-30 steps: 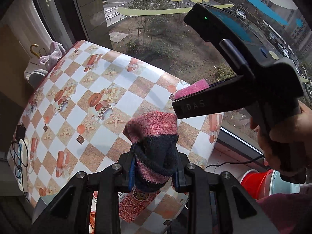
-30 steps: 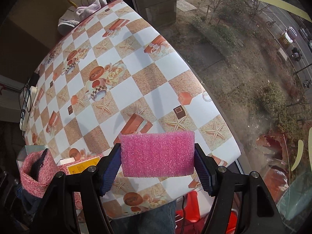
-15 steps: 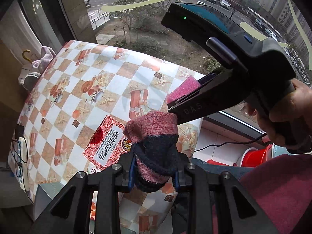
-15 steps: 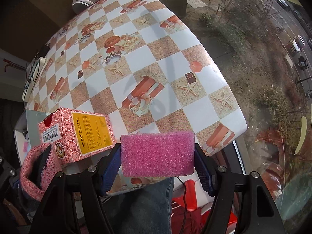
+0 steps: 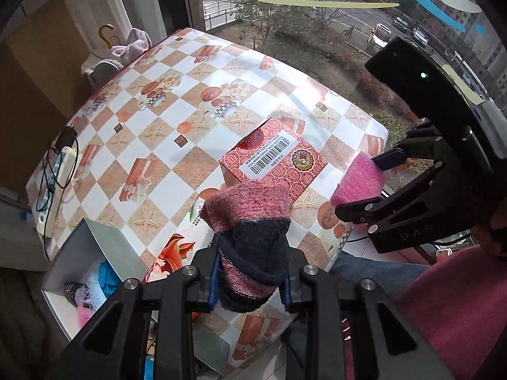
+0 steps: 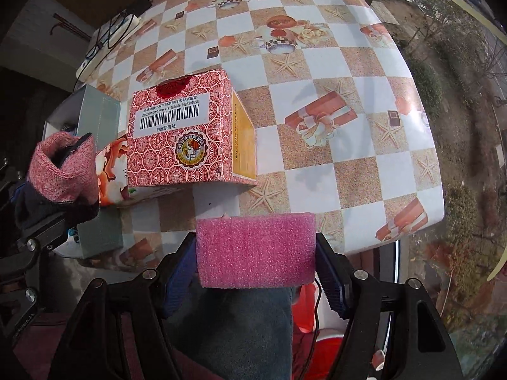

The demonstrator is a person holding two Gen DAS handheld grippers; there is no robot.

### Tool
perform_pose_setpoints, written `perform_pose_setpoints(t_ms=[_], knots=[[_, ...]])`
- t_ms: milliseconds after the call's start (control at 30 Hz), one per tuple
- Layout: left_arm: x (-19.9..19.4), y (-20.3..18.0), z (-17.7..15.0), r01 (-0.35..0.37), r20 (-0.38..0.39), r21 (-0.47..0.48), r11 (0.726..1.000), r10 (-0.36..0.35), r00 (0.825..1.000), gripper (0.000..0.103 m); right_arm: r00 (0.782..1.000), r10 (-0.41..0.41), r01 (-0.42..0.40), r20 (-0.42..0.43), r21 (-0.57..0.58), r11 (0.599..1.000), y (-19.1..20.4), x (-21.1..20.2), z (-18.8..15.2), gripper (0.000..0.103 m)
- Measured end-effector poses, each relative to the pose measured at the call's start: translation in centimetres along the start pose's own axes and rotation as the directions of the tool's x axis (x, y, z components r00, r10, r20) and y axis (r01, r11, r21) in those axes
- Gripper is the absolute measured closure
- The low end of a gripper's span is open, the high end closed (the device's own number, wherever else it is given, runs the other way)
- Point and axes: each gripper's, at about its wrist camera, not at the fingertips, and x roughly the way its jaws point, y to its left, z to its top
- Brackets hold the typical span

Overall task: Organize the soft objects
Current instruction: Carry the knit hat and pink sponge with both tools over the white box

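Note:
My left gripper (image 5: 250, 280) is shut on a rolled pink and dark blue sock (image 5: 250, 221), held above the table's near edge; the sock also shows at the left of the right wrist view (image 6: 60, 171). My right gripper (image 6: 256, 253) is shut on a pink sponge (image 6: 256, 250), held off the table's near edge; the sponge also shows at the right of the left wrist view (image 5: 358, 183). An open white box (image 5: 80, 253) with fluffy blue, pink and white soft items inside sits low at the left, below the table corner.
A red patterned carton (image 5: 274, 161) with a barcode label stands on the checkered tablecloth (image 5: 177, 117) near the front edge; it also shows in the right wrist view (image 6: 187, 136). A power strip with cables (image 5: 58, 177) lies at the table's left edge. A window runs behind the table.
Both grippers have pulled back toward the table's near edge, still holding the sock and the sponge. The red carton and the open white box have come into view.

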Motion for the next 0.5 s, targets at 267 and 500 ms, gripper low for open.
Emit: perform_pose_setpoints(t_ms=[267, 500], knots=[[-0.1, 5.1, -3.7, -0.066, -0.038, -0.187, 0.98, 0.06, 0.998, 0.071, 0.999, 0.025, -0.033, -0.043, -0.179, 0.983, 4.6, 0.3, 0.0, 0.031], [-0.6, 8.1, -6.7, -0.108, -0.054, -0.324, 0.94, 0.095, 0.994, 0.071, 0.997, 0.037, -0.058, -0.071, -0.319, 0.946, 8.8, 0.0, 0.4, 0.031]])
